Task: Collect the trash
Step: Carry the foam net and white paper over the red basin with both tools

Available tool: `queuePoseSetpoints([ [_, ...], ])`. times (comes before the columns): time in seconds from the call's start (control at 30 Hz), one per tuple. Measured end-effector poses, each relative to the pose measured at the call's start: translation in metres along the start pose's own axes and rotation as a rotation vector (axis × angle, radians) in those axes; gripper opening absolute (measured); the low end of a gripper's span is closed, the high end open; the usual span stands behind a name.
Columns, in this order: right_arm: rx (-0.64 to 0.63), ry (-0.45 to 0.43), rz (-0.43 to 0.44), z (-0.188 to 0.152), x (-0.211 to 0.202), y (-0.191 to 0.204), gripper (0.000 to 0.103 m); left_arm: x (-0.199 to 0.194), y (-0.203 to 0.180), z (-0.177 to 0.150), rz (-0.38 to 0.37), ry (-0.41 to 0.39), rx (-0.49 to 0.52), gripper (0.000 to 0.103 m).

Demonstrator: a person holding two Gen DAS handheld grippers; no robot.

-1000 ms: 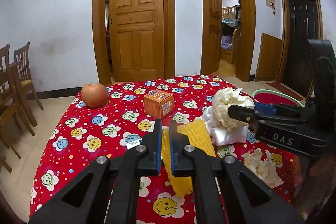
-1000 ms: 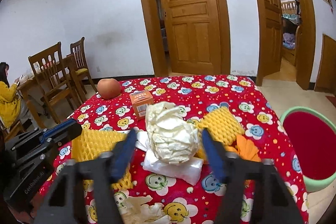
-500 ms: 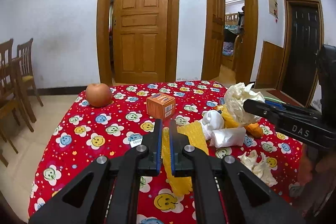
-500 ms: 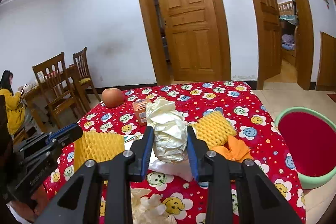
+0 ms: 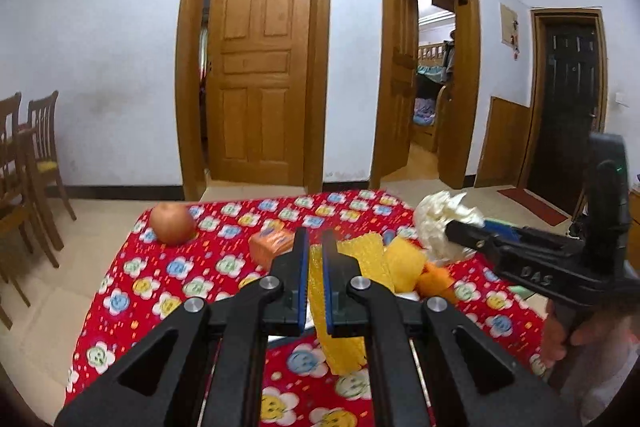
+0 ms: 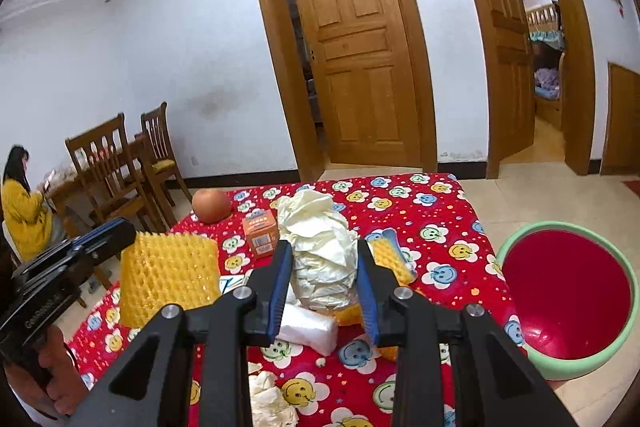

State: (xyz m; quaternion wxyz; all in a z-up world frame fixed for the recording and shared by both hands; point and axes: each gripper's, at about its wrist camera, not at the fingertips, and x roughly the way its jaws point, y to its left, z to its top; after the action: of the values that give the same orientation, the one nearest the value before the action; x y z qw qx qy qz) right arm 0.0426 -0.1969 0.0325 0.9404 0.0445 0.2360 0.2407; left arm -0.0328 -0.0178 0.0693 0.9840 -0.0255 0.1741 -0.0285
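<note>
Carry step: left tongs (image 5: 315,275) clamp the yellow foam net (image 6: 170,273); right tongs (image 6: 323,281) grip the crumpled paper wad (image 6: 320,251), both lifted above the tabletop (image 6: 432,227). Next, likely release over the bin (image 6: 568,367).

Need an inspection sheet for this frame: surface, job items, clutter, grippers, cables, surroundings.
Surface: table under a red smiley-flower cloth.
Job's things: yellow foam net and crumpled white paper wad, both lifted; red bin with green rim on the floor, to the right of the table.
Clutter: second foam net, orange scrap, plastic wrap, tissue, apple, small orange box.
Grippers: left hand-held gripper shut on the foam net; right hand-held gripper shut on the paper wad.
Cables: nothing seen.
Surroundings: wooden doors, wooden chairs, seated person in yellow.
</note>
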Motion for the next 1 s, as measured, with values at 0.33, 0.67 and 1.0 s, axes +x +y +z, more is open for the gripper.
queuePoseSetpoints([
  [0.33,-0.008,-0.063,-0.011,0.001,-0.017,-0.04,0.034,0.015,-0.047,0.013,-0.062,-0.033,0.02,0.005],
  [0.67,0.045,-0.108,-0.106,-0.002,-0.042,-0.103,0.035,0.052,-0.118,0.012,-0.161,-0.019,0.044,0.005],
  [1.0,0.184,-0.112,-0.218,-0.015,-0.066,-0.166,0.035,0.09,-0.184,0.023,-0.256,0.004,0.017,0.005],
])
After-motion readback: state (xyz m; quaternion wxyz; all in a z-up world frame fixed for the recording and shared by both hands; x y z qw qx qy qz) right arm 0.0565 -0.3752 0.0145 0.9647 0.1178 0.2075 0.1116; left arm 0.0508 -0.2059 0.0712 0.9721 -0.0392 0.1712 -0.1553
